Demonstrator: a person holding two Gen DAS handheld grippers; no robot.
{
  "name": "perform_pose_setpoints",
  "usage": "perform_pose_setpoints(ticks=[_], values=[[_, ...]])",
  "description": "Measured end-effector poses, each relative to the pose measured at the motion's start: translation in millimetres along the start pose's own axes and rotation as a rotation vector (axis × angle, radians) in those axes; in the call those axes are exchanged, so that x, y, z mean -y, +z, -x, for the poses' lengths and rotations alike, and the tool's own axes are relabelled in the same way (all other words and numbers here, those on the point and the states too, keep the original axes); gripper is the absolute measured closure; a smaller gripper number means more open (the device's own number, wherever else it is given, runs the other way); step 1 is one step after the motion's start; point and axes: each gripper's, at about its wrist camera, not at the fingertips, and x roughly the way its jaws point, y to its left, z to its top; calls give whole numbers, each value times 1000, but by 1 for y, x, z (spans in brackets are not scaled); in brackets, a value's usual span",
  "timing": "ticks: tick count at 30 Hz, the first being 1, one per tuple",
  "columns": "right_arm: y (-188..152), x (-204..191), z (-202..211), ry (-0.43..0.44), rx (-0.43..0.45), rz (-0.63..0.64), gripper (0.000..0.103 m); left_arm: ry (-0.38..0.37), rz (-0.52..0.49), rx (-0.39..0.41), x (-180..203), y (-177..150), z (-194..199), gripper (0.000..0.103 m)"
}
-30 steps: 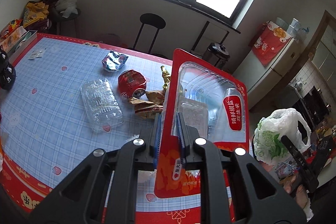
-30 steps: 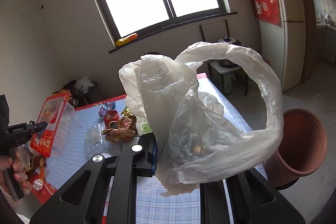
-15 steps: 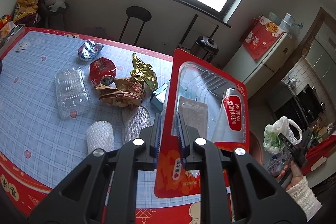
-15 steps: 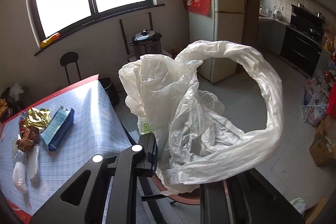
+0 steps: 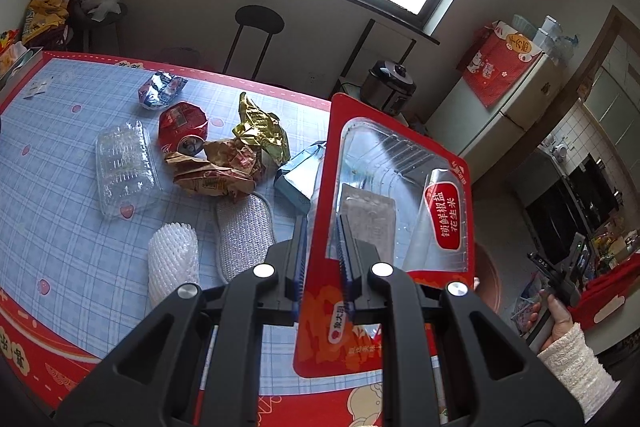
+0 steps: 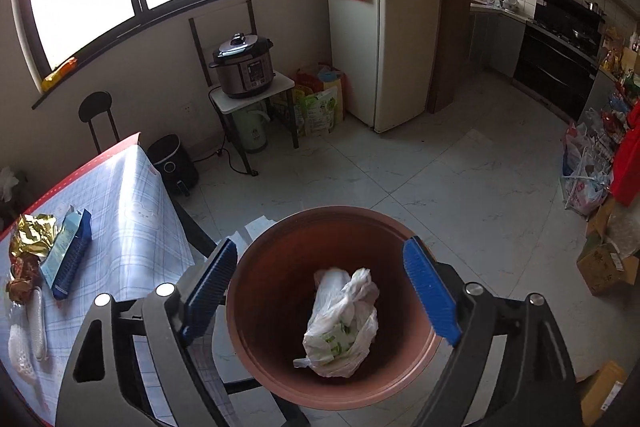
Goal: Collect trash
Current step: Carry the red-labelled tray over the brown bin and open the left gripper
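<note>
Inside brown bin (image 6: 276, 307), white plastic bag (image 6: 340, 323)

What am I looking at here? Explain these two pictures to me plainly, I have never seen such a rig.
No robot: a person carries a hand-held left gripper and right gripper, each with a camera looking along its jaws.

The left camera looks over a table strewn with rubbish: a crushed red can, gold foil, a clear plastic box and white foam netting. Its jaws are clamped on a red snack tray.

The right camera looks down into a brown bin on the floor. A white plastic bag lies inside. Its jaws are opening, with nothing between them.
</note>
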Motion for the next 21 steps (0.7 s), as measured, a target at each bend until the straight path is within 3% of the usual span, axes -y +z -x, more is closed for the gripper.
perform_pose_setpoints(ticks=[2,10,21], values=[[3,-1,18,9,39,-9,6,-15,-14,-4,7,3,-4,85],[2,5,97,18,136,-24,6,-138,-116,-53,67,11,-42,85],[-10,69,166,-79,169,-42,6,-343,-292,-146,241,-27,-156,85]])
